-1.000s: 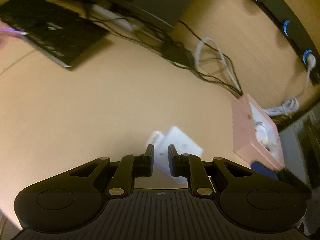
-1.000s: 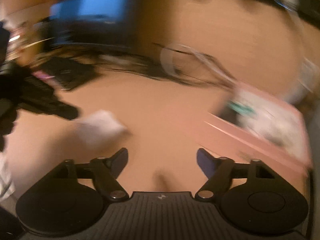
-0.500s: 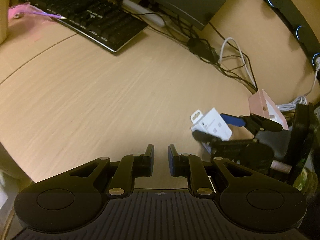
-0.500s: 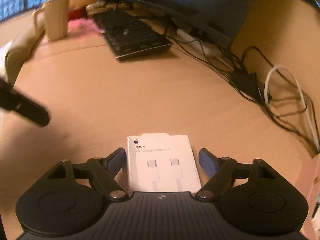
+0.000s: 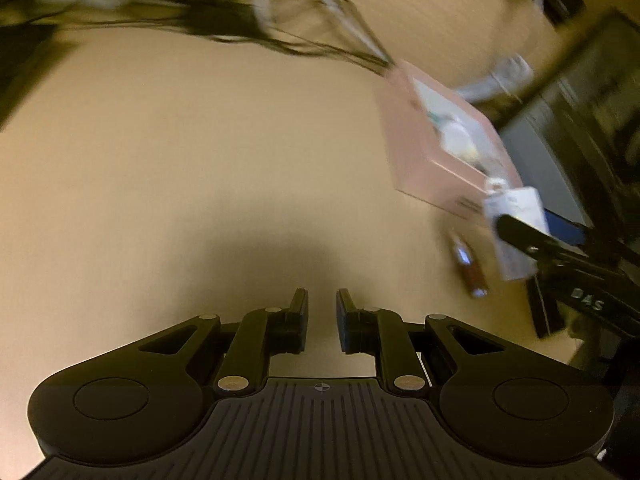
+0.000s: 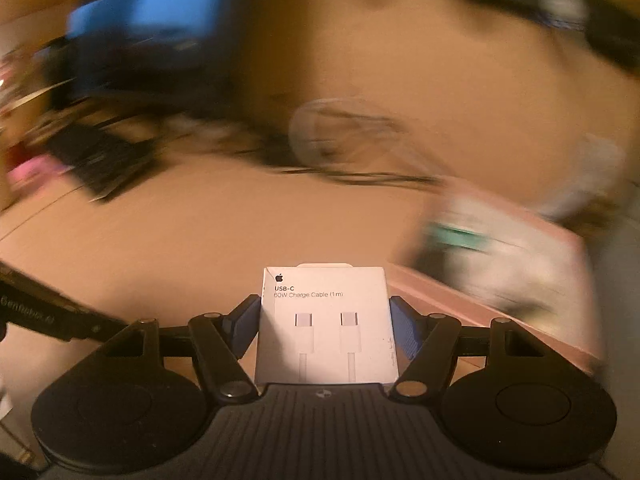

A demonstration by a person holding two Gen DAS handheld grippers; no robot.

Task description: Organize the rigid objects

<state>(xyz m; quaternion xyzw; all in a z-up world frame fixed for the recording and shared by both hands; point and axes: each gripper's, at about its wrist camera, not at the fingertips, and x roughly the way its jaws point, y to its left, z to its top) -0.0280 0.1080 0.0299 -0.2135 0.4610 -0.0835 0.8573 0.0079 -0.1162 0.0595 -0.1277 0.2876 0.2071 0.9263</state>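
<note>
Lifted off the desk (image 5: 168,168) since a moment ago, the white cable box (image 6: 325,324) sits pinched between the closing right gripper (image 6: 325,322) pads near the pink box (image 5: 432,148); left gripper (image 5: 322,316) nearly shut, empty.

Dim, amber – blurred (fisheye-bent edges).

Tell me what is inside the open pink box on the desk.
Inside the pink box I see whitish items and something green, all blurred, so I cannot name them. The bottom of the box is hidden under them.
</note>
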